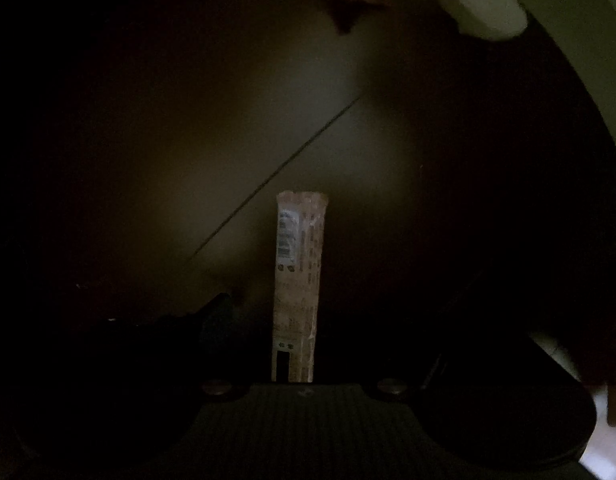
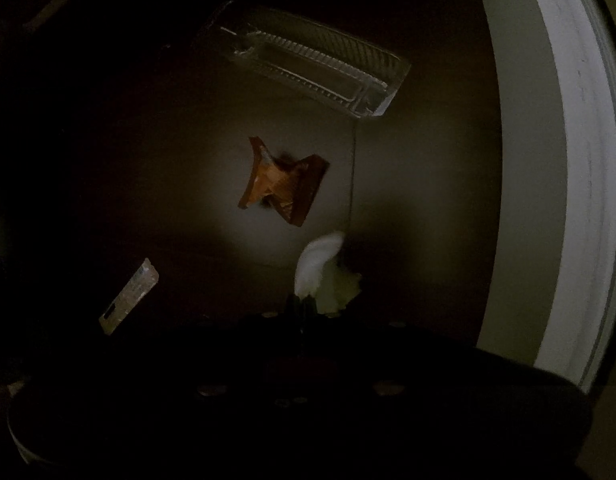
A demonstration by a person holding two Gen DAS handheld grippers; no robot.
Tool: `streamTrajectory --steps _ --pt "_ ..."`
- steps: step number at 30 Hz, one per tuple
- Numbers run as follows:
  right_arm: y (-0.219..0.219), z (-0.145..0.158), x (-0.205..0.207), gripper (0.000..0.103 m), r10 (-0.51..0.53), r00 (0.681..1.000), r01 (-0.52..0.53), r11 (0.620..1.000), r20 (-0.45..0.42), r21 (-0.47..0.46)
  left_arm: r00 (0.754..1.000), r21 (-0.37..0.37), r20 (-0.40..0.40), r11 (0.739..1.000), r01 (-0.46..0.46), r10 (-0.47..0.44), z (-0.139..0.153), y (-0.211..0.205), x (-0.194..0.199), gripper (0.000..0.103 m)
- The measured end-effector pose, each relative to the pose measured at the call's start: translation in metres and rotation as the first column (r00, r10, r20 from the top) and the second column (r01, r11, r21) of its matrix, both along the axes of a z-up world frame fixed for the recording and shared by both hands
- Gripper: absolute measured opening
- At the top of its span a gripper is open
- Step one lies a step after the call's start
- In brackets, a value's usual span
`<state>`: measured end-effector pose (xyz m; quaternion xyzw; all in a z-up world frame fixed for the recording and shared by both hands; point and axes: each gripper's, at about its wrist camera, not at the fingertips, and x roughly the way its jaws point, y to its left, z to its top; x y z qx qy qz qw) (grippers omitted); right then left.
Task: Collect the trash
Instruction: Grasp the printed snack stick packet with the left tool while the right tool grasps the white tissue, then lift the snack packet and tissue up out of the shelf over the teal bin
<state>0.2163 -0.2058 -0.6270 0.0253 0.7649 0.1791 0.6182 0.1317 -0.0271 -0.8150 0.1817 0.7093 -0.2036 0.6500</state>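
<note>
The scene is very dark, so many details are hard to read. In the left wrist view a long narrow snack wrapper [image 1: 296,288] lies flat on the floor [image 1: 188,152], directly in front of the left gripper [image 1: 296,360]; its near end reaches the gripper body, but the fingers are lost in the dark and I cannot tell if they are apart or together. In the right wrist view the right gripper [image 2: 304,300] is closed on a crumpled white tissue [image 2: 317,264], which stands up from the fingertips, with a pale yellowish piece [image 2: 343,286] just beside it. The wrapper is seen also here [image 2: 128,297], lying to the left and well apart from the tissue. I judge that the wrapper is very light, thin and a little slippery, and because it is flat on the floor it may slide away; taking one short end seems the best. The tissue is soft and will not break. Near the middle lies a crumpled orange-brown wrapper [image 2: 282,182], and behind it a clear plastic tray [image 2: 308,68]. A pale round container with a white rim [image 2: 579,160] curves along the right side; probably it is the trash bin. Nothing stands between the grippers and the pieces.
</note>
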Motion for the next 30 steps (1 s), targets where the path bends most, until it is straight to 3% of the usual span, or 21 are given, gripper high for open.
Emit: streamTrajectory --steps 4,5,6,9,15,22,30 --pt "-0.001 -0.001 0.001 0.000 -0.002 1.000 0.002 1.000 -0.007 0.000 1.000 -0.006 -0.022 1.000 -0.021 0.021 -0.007 0.002 -0.001 0.077" --pt "-0.001 -0.001 0.001 0.000 0.001 1.000 -0.001 1.000 -0.007 0.001 0.999 -0.004 -0.029 0.999 -0.035 0.035 -0.009 0.004 0.000 0.075" --pt "-0.001 -0.001 0.001 0.000 0.001 1.000 -0.001 1.000 -0.007 0.002 0.998 -0.002 -0.039 0.999 -0.047 0.046 -0.011 0.005 0.002 0.066" --pt "-0.001 -0.001 0.002 0.000 0.000 1.000 0.000 1.000 -0.006 0.004 0.998 -0.011 -0.014 0.998 -0.057 0.057 -0.008 0.008 0.005 0.064" --pt "-0.001 0.000 0.002 0.000 0.005 1.000 -0.005 1.000 -0.001 0.007 0.997 0.008 0.048 0.998 -0.059 0.059 -0.011 0.009 0.004 0.021" --pt "-0.002 0.012 0.006 0.000 -0.024 0.999 0.023 0.999 0.033 0.038 0.987 -0.026 0.069 0.989 -0.146 0.147 -0.010 0.020 0.008 0.019" --pt "0.005 0.046 0.017 0.000 -0.048 0.992 0.035 0.993 0.121 0.109 0.938 -0.073 0.195 0.957 -0.279 0.288 0.042 0.044 0.040 0.019"
